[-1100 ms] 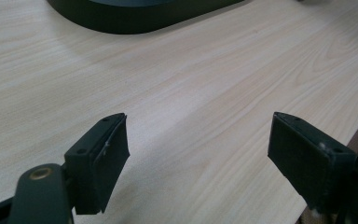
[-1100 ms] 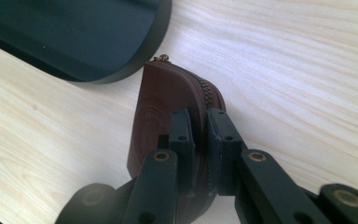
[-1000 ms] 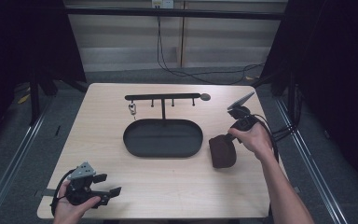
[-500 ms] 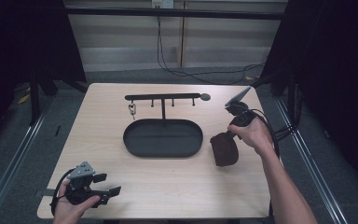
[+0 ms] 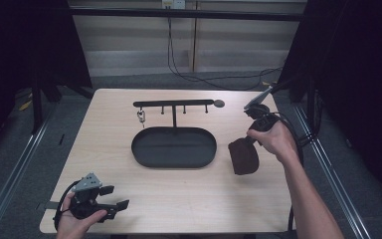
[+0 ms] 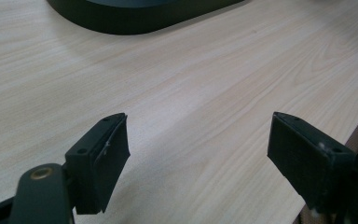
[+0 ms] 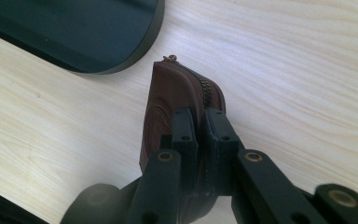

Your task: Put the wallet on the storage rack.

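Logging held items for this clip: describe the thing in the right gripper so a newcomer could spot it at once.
Start at the black oval tray in the middle of the wooden table. Just right of it, the right gripper is shut on a small brown leather pouch. A zipper along its curved edge and its brown colour set it apart from the black tray and hook rack.

- One small brown leather zip pouch (image 5: 243, 156) is hanging clamped between black jaws.
- One black oval metal tray (image 5: 173, 147) is lying on the table.
- One black metal hook rail on a post (image 5: 173, 104) is standing behind it, carrying four pegs.
- One small silver key ring (image 5: 141, 117) is dangling from the leftmost peg.
- One light wooden table (image 5: 189, 194) is bearing everything.
- Two black handheld grippers are showing: the left gripper (image 5: 113, 205) and the right gripper (image 5: 251, 142).
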The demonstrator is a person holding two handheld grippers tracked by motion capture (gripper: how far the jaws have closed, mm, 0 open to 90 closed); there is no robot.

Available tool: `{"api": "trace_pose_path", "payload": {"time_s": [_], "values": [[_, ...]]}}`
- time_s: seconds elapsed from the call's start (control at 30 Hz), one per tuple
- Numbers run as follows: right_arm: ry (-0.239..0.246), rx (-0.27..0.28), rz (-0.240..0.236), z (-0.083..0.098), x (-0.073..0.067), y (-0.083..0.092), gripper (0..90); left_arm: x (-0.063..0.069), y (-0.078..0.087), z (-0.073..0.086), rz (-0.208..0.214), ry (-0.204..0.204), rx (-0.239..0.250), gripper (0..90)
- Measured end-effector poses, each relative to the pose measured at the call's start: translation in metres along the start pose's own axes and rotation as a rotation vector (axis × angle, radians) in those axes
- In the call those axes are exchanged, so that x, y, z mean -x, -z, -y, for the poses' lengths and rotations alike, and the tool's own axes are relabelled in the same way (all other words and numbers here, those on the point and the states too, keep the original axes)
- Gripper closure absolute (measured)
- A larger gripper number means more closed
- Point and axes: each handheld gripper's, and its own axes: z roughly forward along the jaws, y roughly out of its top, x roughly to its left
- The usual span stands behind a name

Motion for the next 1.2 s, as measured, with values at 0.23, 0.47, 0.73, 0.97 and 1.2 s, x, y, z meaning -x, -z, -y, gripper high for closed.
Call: {"api": "trace_pose_path", "payload": {"time_s": [0.23, 0.47, 0.73, 0.97, 1.2], "values": [[0.027, 0.030, 0.026, -0.005, -0.007, 0.014, 84.1, -0.001, 0.000, 0.000, 0.004, -0.001, -0.005, 20.4], [0.046, 0.049, 0.034, -0.011, -0.017, 0.027, 84.1, 0.001, 0.000, 0.000, 0.004, -0.002, -0.004, 20.4], [0.057, 0.091, -0.007, -0.019, -0.025, 0.033, 84.1, 0.000, 0.000, 0.000, 0.003, -0.003, -0.005, 20.4], [0.044, 0.138, -0.032, -0.027, -0.031, 0.029, 84.4, 0.000, 0.000, 0.000, 0.004, -0.003, -0.006, 20.4], [0.044, 0.156, -0.059, -0.033, -0.035, 0.025, 84.5, 0.000, 0.000, 0.001, 0.004, -0.002, -0.004, 20.4]]}}
